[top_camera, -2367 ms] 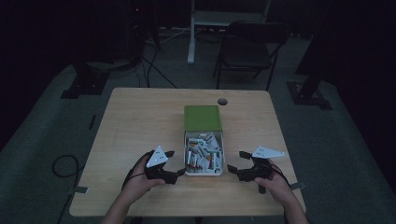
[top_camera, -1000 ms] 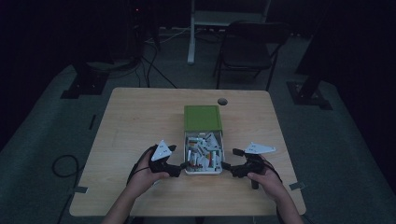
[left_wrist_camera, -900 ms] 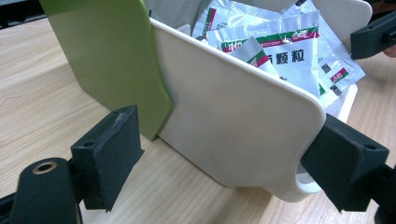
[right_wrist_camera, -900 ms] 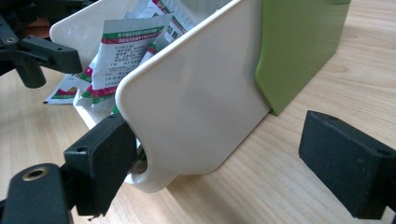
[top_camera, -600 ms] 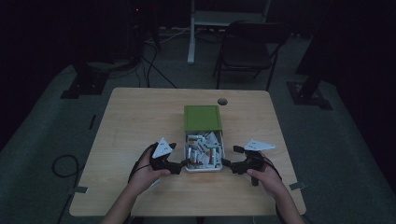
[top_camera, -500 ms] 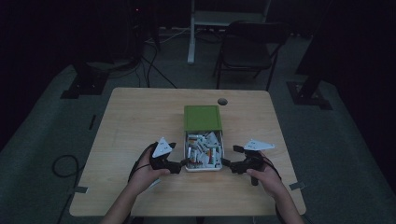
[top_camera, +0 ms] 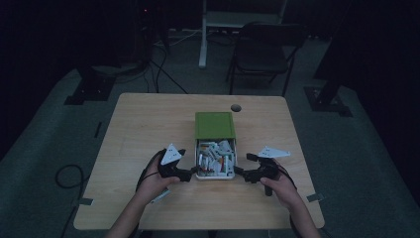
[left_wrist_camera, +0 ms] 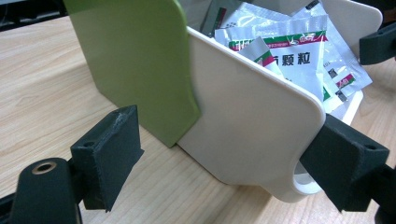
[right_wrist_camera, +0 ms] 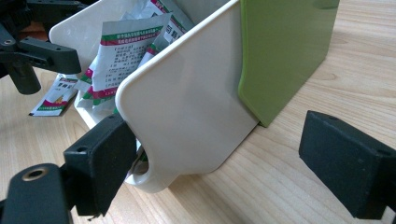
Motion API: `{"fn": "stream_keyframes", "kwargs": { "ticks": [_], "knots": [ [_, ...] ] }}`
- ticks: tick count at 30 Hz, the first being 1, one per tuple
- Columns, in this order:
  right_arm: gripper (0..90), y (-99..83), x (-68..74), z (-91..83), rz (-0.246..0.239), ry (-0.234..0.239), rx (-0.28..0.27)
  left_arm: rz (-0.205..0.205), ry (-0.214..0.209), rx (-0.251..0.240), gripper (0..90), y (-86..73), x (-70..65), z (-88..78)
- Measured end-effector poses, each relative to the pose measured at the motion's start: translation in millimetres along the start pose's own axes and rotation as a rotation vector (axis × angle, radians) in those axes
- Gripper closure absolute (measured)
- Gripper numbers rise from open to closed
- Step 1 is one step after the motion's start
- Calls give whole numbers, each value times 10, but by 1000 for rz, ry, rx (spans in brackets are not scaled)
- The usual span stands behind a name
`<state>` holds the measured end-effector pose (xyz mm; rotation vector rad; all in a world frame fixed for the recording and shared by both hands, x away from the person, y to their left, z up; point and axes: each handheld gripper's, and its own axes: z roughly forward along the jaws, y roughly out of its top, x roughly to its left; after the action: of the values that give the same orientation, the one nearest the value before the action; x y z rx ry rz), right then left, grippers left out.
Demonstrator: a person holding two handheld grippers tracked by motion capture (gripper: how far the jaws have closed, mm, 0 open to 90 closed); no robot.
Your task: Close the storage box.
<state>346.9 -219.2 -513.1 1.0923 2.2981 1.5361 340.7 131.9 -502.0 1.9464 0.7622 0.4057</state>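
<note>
In the high view, a white box (top_camera: 216, 173) with a green sleeve (top_camera: 214, 125) is seen near the table's (top_camera: 148, 124) near edge, flanked by the left gripper (top_camera: 190, 173) and right gripper (top_camera: 239, 172). In the left gripper view, its jaws are spread, unclenched, around the box's corner. In the right gripper view, its jaws are likewise spread; sachets (right_wrist_camera: 123, 51) fill the box.

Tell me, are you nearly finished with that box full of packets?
Probably about halfway. Done: the white drawer is slid out of its green sleeve and is full of packets. In hand: the left gripper and right gripper sit at its near corners, jaws open, not squeezing. Left: one loose packet lies on the table, and the drawer likely needs closing.
</note>
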Motion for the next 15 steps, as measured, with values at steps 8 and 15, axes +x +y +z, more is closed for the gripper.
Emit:
{"fn": "stream_keyframes", "kwargs": {
  "ticks": [8, 15],
  "knots": [
    [108, 14, -49, 33, 15, 2, -6, -11, 3, -1, 165, 6, 18, 21],
    [108, 36, -74, 46, 19, -7, -2, -8, 10, 2, 164, 24, 35, 42]
  ]
}}
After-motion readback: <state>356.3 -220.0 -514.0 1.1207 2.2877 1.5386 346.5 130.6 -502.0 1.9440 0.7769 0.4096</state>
